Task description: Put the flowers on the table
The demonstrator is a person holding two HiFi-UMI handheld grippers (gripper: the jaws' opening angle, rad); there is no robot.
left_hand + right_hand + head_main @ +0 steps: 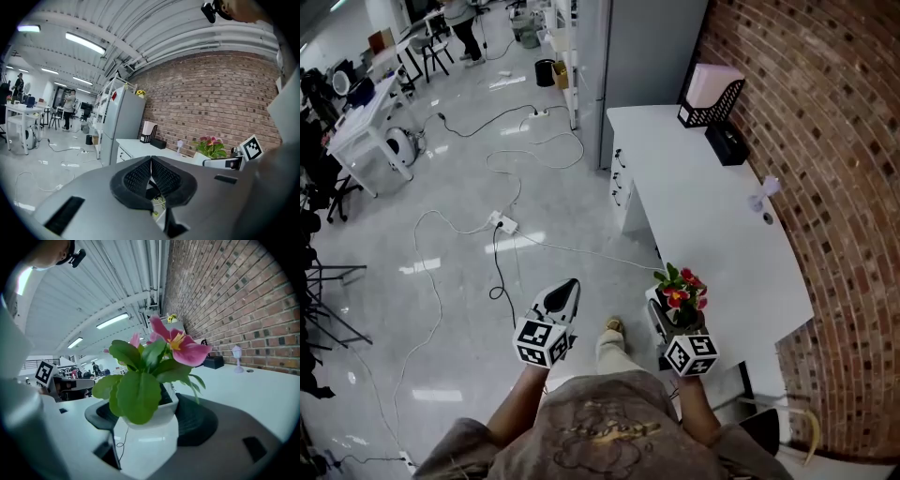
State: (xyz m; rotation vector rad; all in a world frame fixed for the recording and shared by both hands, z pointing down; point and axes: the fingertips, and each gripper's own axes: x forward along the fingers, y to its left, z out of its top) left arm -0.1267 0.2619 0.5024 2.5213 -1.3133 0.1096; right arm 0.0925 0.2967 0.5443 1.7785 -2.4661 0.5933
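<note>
Right gripper (667,317) clasping flowers (154,357) (white pot (146,439)), left gripper (564,291) closed

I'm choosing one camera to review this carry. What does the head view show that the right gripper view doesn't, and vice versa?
Head view only: the floor with its cables and power strip. Right gripper view only: ceiling lights, and the white pot pressed between the jaws of the right gripper. Both: the pink flowers, the white table, the brick wall.
</note>
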